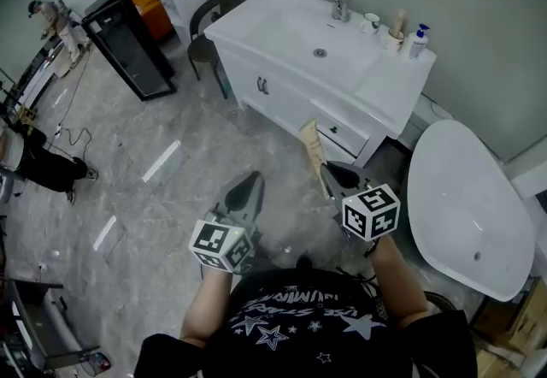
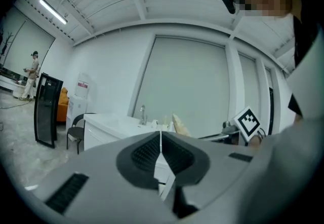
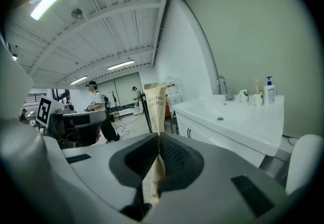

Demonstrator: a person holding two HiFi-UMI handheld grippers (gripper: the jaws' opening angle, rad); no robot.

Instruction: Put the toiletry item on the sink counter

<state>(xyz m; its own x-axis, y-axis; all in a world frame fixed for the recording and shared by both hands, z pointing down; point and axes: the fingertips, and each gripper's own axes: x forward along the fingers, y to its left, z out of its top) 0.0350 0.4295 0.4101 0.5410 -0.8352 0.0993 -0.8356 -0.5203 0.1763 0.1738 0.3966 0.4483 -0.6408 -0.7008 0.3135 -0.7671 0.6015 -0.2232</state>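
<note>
Head view: gripping pack in clamped right gripper short of counter, placing not yet done; holding left gripper closed, empty.

On the surface, behind the basin: tap, then cups and pump bottle to its right. Left of the surface, chair; farther left, cabinet. To the right, bathtub. In front, toothbrush packet in right claw; left claw alongside, to its left.

Mock bathroom set, sink, bathtub
</note>
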